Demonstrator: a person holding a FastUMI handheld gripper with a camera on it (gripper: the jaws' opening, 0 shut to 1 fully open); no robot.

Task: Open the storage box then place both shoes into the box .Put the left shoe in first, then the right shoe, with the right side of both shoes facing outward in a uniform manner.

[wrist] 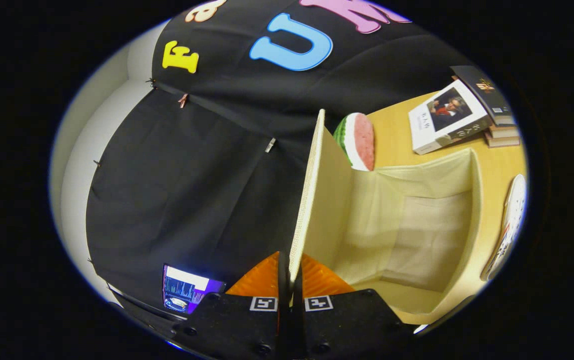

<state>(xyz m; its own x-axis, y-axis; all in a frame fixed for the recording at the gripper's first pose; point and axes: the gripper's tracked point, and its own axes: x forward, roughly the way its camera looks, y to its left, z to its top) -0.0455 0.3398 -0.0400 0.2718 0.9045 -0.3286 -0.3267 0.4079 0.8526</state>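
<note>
My gripper (291,272) is shut on the lid (312,200) of the beige fabric storage box; both fingers press on the lid's lower edge. The lid stands raised on edge and runs away from the fingers. To the right of it the box (472,210) lies open, and its pale cloth inside holds nothing I can see. A white shoe (509,225) lies on the wooden table just past the box's right wall, partly cut off.
A watermelon slice toy (359,141) stands behind the box near the lid's far end. A stack of books (459,117) lies on the table (397,125) beyond it. A lit screen (186,290) sits low, left of the fingers.
</note>
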